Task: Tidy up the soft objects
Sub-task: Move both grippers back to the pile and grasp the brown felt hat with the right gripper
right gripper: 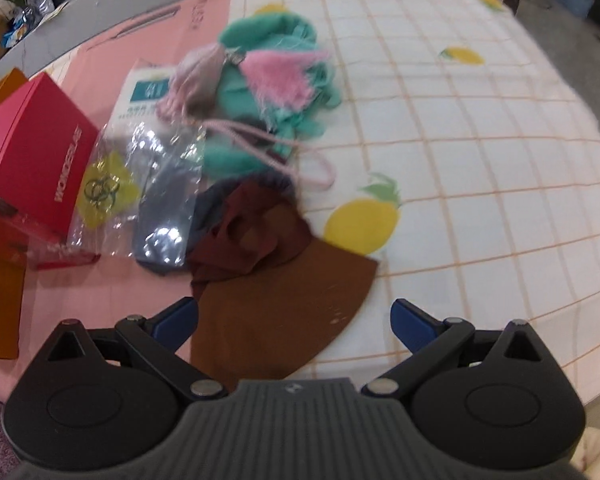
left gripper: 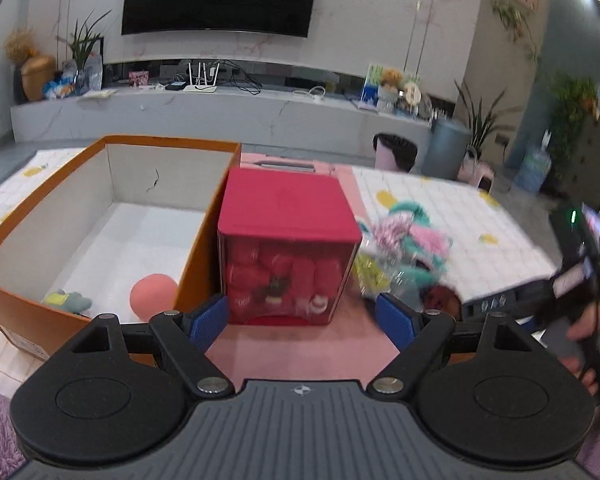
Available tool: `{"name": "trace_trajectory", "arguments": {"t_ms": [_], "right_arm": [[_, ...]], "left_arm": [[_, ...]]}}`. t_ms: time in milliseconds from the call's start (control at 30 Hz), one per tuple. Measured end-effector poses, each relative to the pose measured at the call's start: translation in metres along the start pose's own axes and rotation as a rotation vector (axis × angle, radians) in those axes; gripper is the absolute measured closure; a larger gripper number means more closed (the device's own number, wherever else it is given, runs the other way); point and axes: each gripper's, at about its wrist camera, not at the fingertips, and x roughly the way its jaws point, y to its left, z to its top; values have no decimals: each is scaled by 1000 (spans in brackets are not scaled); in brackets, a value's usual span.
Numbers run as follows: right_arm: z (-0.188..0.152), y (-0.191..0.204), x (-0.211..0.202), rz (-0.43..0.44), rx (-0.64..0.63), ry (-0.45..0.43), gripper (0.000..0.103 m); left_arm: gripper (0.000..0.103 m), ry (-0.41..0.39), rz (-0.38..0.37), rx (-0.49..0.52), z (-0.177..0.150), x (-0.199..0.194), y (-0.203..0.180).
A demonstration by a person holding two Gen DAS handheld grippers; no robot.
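My left gripper point(left gripper: 302, 318) is open just in front of a red box point(left gripper: 288, 220) with a clear front that shows red soft items inside. Left of it stands an open orange box point(left gripper: 100, 216) holding a pink ball point(left gripper: 153, 295) and a small teal plush point(left gripper: 68, 300). My right gripper point(right gripper: 294, 320) is open over a brown cloth point(right gripper: 276, 300), with nothing between its fingers. Beyond it lie a maroon cloth point(right gripper: 244, 236), a teal and pink fluffy heap point(right gripper: 276, 80), a pink drawstring pouch point(right gripper: 198, 78) and a clear plastic bag point(right gripper: 140, 184).
A pink mat point(right gripper: 100, 280) and a lemon-print checked cloth point(right gripper: 460, 140) cover the table. A white packet point(right gripper: 144, 92) lies behind the bag. The right gripper point(left gripper: 580, 272) and a hand show at the left view's right edge. A TV wall and plants are behind.
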Motion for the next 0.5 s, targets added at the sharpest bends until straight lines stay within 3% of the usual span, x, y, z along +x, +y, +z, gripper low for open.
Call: {"name": "trace_trajectory", "arguments": {"t_ms": [167, 300, 500], "right_arm": [[0, 9, 9, -2, 2, 33, 3], [4, 9, 22, -17, 57, 57, 3], [6, 29, 30, -84, -28, 33, 2]], "left_arm": [[5, 5, 62, 77, -12, 9, -9], [5, 19, 56, 91, -16, 12, -11], [5, 49, 42, 178, -28, 17, -25]]}}
